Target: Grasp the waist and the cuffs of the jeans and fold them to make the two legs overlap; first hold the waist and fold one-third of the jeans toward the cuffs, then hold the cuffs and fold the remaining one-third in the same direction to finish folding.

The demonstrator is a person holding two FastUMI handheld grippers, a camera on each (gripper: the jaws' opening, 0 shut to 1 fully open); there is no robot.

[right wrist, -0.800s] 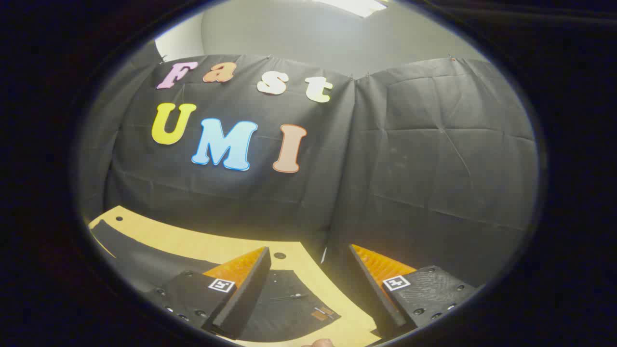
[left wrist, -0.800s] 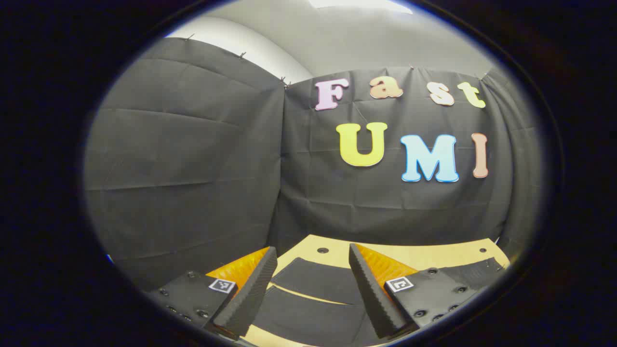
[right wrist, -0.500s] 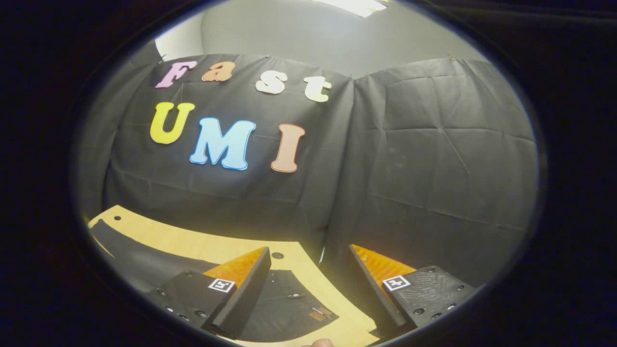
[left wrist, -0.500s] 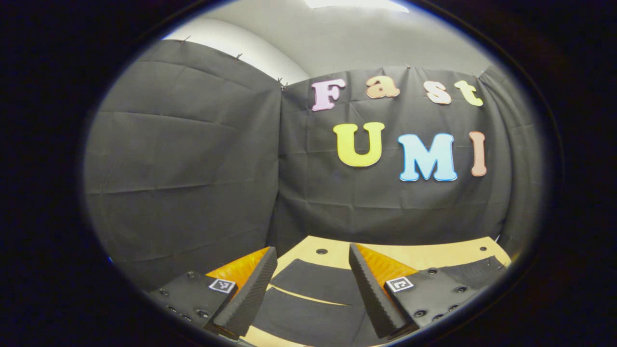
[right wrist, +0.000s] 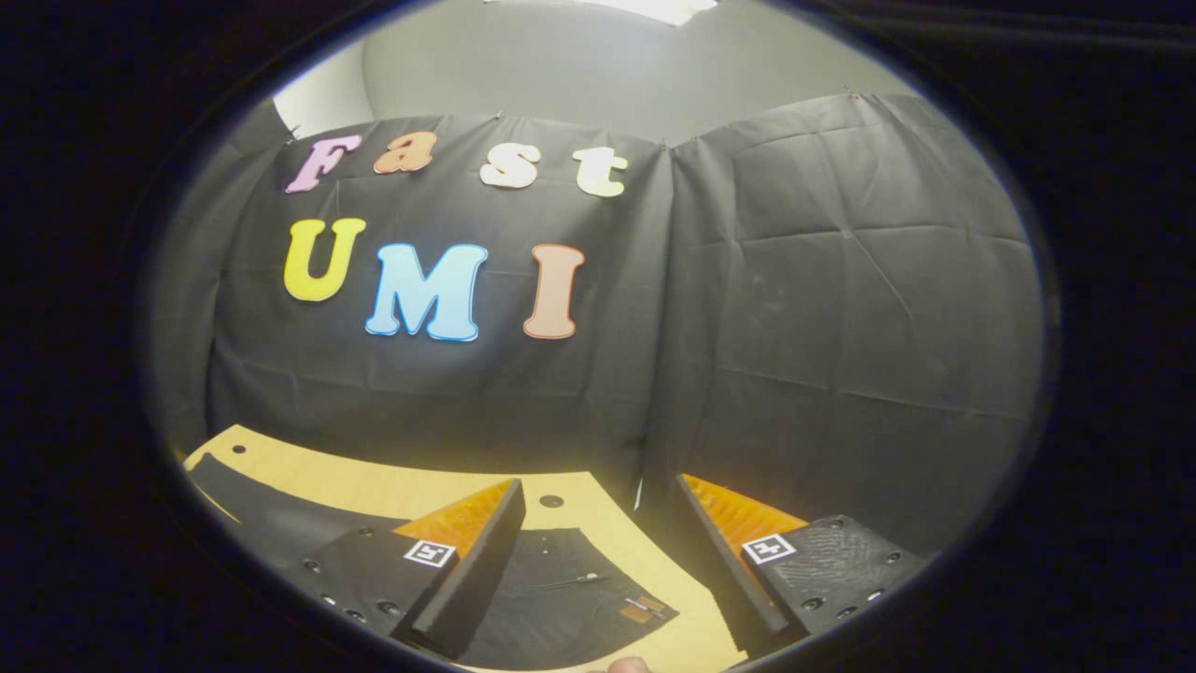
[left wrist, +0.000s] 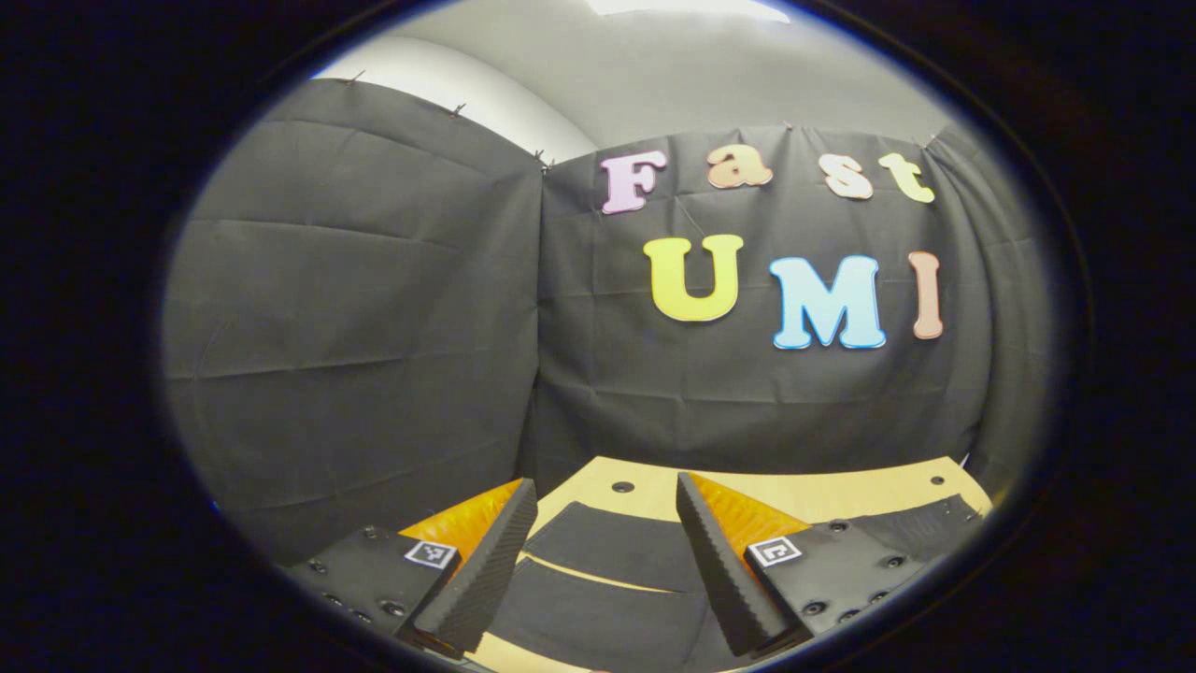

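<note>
left gripper (left wrist: pixel 598 561) jaws apart, empty; jeans (left wrist: pixel 607 579) flat on table (left wrist: pixel 841 495) at 6 o'clock below, cuff end. right gripper (right wrist: pixel 598 561) jaws apart, empty, above waist end (right wrist: pixel 570 598), nearer waist.

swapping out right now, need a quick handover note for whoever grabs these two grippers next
Left gripper: open, holding nothing, above the leg end of the dark black jeans, which lie flat on the light wooden table.
Right gripper: open, holding nothing, above the waist end with its small brown patch.
Done: nothing; the two legs lie side by side with a gap.
Left: grasp waist and cuffs, overlap the legs, then both one-third folds.
</note>
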